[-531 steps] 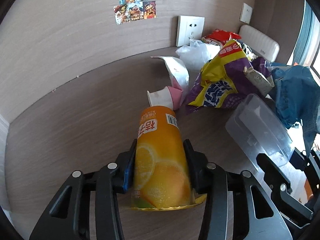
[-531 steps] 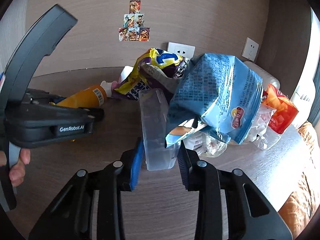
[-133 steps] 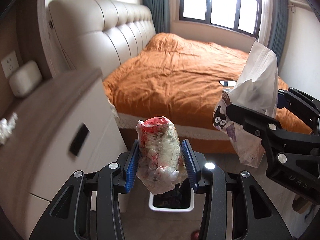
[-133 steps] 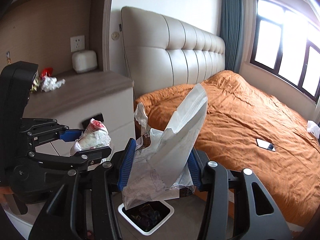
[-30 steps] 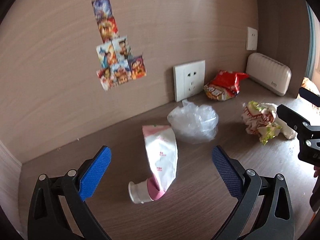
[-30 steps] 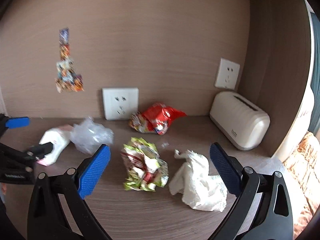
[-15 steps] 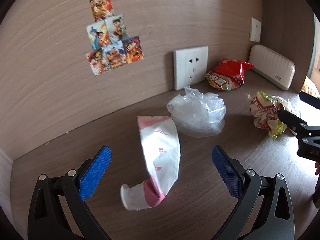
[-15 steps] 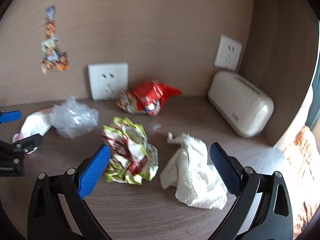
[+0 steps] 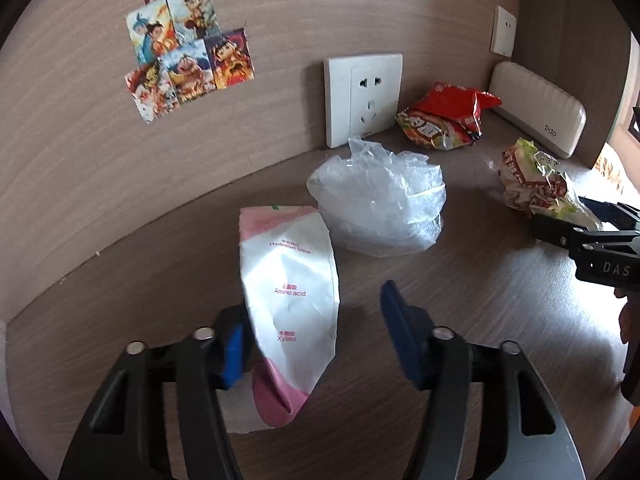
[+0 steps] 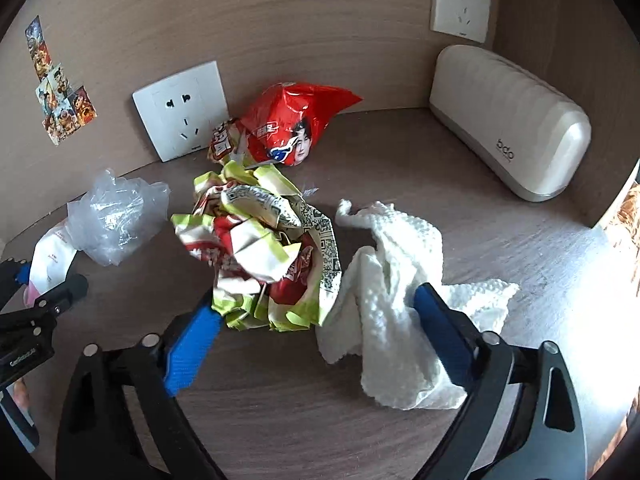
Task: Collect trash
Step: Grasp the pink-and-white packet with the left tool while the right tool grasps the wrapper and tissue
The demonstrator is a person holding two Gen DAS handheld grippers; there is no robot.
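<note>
Against the back wall at two o'clock we see a cream case [image 10: 512, 124], a wall socket [image 10: 182, 110] and a red snack bag [image 10: 292, 126]. Our right gripper [image 10: 316, 330] gapes around crumpled wrapper [image 10: 260, 252] and tissue [image 10: 400, 280]. Our left gripper [image 9: 316, 344], unclenched, brackets the pink tube [image 9: 290, 300], plastic bag [image 9: 380, 204] at twelve.

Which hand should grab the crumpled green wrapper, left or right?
Probably the right gripper. Its open jaws sit right in front of the crumpled wrapper, with the paper towel beside it. The left gripper is busy around the pink tube, farther away.
</note>
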